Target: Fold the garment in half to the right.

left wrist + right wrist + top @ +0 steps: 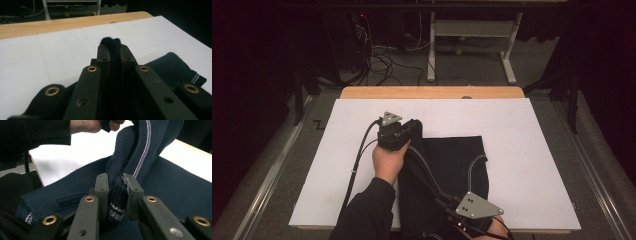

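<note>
Sweater on the sheet, a claw at each end

The sweater lies at the lower centre of the frame on the sheet covering the counter; the left claw sits at its upper-left corner, the right claw at its lower edge, desk frame beyond at top.

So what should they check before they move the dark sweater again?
1. Left gripper has hold of the sweater: ok, knit fabric is pinched between its jaws.
2. Right gripper has hold too: ok, a ribbed edge with pale stripes sits between its jaws.
3. Sweater is on the white sheet: mostly ok, though its near end reaches the table's near edge.
4. Cables stay off the fabric: not ok, the right gripper's cable lies across the sweater.
5. Room on the sheet to lay it down: ok, bare sheet on both sides.
6. Fabric free of hidden tangles underneath: cannot tell.
</note>
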Available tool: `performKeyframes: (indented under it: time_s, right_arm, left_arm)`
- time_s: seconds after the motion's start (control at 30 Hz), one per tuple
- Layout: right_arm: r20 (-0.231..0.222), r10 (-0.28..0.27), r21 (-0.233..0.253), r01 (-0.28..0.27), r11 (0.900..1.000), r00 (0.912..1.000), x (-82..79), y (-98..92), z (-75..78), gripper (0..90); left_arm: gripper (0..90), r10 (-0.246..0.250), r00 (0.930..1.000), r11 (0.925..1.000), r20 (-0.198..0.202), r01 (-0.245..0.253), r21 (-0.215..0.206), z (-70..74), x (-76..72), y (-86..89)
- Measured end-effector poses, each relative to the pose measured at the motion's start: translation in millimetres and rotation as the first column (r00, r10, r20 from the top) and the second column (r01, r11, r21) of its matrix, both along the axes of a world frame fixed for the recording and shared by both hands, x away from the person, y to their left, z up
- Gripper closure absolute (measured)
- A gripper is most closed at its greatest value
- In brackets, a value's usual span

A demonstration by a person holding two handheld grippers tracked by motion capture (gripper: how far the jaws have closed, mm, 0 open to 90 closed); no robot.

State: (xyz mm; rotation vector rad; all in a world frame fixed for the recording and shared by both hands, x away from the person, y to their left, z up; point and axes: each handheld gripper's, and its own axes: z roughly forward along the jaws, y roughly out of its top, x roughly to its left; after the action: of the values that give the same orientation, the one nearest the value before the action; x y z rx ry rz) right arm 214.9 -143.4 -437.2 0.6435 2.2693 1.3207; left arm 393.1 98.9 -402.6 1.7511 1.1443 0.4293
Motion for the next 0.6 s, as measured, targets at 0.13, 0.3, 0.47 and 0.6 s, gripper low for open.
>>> performKeyframes:
  time_s: [0.13, 0.3, 0.47, 0.6]
  right_arm:
    - [0.001, -0.014, 0.000, 0.014, 1.000, 0.9999, -1.5, -9.8, -2.6, 76.5]
    - [0.000, -0.026, 0.003, 0.026, 1.000, 0.9997, -4.4, -16.5, -4.9, 76.3]
    - [0.002, -0.015, -0.015, 0.015, 1.000, 0.9999, -7.5, -21.4, -6.1, 76.3]
    - [-0.005, -0.021, -0.013, 0.021, 1.000, 0.9998, -8.5, -27.7, -7.0, 76.3]
  left_arm:
    - [78.3, -0.004, 1.0000, 1.0000, -0.007, 0.004, 0.001, -1.7, 1.6, -7.7]
    - [78.3, -0.002, 1.0000, 1.0000, -0.006, 0.002, -0.002, -1.0, 1.3, -15.3]
    - [78.3, -0.017, 0.9998, 0.9999, 0.007, 0.017, 0.004, 2.2, -2.3, -27.2]
    - [78.3, -0.023, 0.9997, 0.9997, 0.003, 0.023, 0.008, 3.9, -0.9, -33.0]
